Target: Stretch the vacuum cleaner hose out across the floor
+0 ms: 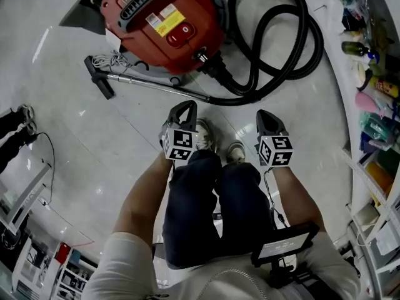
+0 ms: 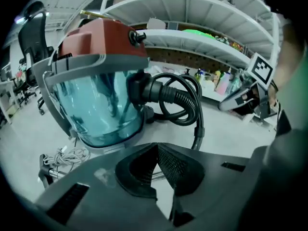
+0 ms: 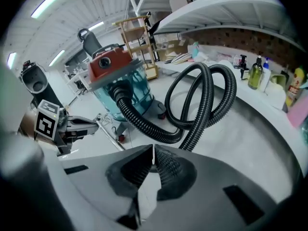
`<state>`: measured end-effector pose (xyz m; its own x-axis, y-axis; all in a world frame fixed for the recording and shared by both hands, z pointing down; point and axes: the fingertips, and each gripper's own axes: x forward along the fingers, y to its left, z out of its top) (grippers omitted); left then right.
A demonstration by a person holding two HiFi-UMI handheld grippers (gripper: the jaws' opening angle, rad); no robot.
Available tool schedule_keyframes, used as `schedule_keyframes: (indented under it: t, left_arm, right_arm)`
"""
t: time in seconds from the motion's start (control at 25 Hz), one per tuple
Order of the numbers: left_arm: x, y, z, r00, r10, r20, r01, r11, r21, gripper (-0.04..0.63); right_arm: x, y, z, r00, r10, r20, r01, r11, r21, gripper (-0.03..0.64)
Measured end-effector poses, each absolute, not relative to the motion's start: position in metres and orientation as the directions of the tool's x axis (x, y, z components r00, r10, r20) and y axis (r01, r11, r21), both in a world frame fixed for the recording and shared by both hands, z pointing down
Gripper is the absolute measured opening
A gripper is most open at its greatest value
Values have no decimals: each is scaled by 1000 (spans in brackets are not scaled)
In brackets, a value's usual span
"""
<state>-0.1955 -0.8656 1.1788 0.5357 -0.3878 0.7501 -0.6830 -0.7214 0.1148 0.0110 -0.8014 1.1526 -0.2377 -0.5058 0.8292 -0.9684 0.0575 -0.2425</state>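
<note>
text: none legible | yellow label point(image 1: 161, 20) on vacuum cleaner point(image 1: 134, 36): print too small | shelf bottles point(image 3: 255, 74): blurred

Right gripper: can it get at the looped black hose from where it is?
Probably yes. The hose lies coiled on the floor just ahead of the right gripper, nothing between them. Its jaws are shut, so they must open first.

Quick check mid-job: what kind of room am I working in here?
Probably an indoor lab or mock shop: curved white shelves stocked with bottles, an office chair, and a glossy floor.
</note>
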Motion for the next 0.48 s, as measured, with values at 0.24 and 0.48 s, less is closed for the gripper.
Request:
schedule_keyframes:
  t: [0.24, 0.48]
  left_arm:
    - [-196, -858, 1254, 529, -352, 772, -579, -815, 24, 3]
    - [-183, -847, 1301, 552, -297, 779, -472, -882, -1, 5]
  right_arm:
    - [11, -795, 1217, -263, -463, 847, -965, 112, -238, 2]
    - [26, -790, 1265, -221, -458, 861, -975, 91, -202, 27]
